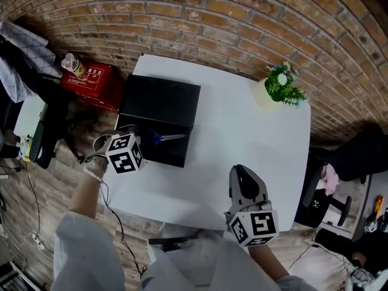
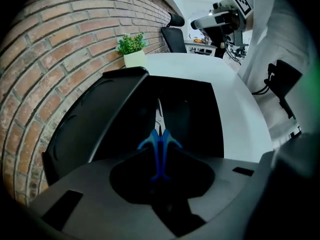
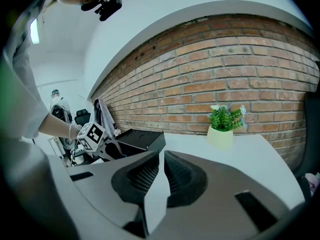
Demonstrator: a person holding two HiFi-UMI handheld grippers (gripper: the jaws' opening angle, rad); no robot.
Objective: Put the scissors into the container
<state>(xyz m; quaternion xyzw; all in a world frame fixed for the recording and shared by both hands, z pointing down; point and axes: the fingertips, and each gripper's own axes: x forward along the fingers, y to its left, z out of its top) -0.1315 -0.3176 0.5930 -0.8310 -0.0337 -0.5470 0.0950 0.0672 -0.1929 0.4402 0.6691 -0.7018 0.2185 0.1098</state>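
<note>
As the left gripper (image 1: 144,139) clamped the blue scissors (image 1: 167,137) by their handles over the open container (image 1: 173,156) at the left edge of the surface (image 1: 242,126), lowering them flat before release seemed wisest, the right gripper (image 1: 244,176) idling closed and empty.

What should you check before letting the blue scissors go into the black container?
1. Left gripper pinches the scissors: ok.
2. Lid open: ok.
3. Scissors hang over the open container: ok.
4. Nothing else inside the container: cannot tell, too dark.
5. Right gripper empty and away from the container: ok.
</note>
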